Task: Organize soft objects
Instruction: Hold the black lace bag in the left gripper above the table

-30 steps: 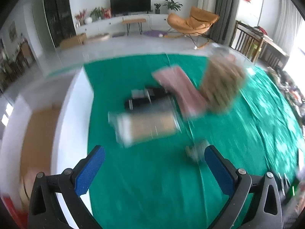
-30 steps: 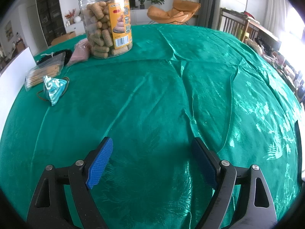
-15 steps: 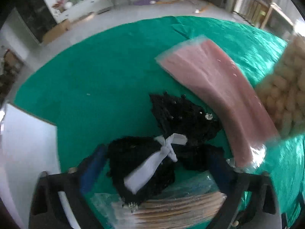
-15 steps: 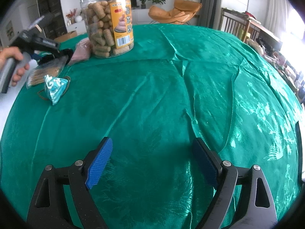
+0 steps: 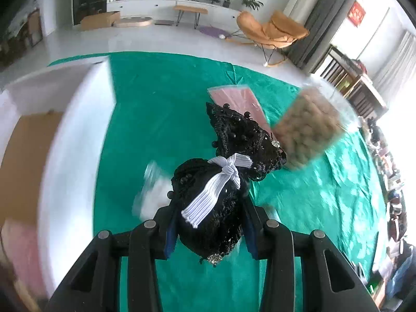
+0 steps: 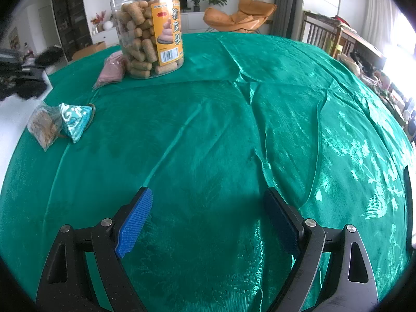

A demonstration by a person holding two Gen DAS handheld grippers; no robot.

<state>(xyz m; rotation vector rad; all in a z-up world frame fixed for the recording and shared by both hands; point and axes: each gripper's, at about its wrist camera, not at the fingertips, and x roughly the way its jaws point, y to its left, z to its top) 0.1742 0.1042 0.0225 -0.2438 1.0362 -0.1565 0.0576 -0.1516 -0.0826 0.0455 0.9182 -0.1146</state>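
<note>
A black sequined bow (image 5: 228, 171) tied with a white ribbon (image 5: 218, 184) sits between the blue pads of my left gripper (image 5: 210, 210). Its jaws are closing and the pads press the bow's lower half, which hangs above the green tablecloth (image 5: 161, 119). My right gripper (image 6: 209, 208) stands open low over bare cloth with nothing between its fingers. A teal patterned triangular pouch (image 6: 75, 119) lies at the left of the right wrist view. A flat pink packet (image 5: 236, 98) lies beyond the bow, and the same pink packet (image 6: 111, 70) lies beside the jar.
A tall clear jar of biscuit sticks (image 6: 148, 31) stands at the back; the jar (image 5: 309, 127) is blurred right of the bow. A clear bag of thin sticks (image 6: 43, 127) lies against the pouch. A white box (image 5: 72, 135) with a brown inside borders the cloth's left edge.
My left gripper went from wide open above the table to closing on the black bow, then drew back with it off the cloth. The right gripper has kept still.
</note>
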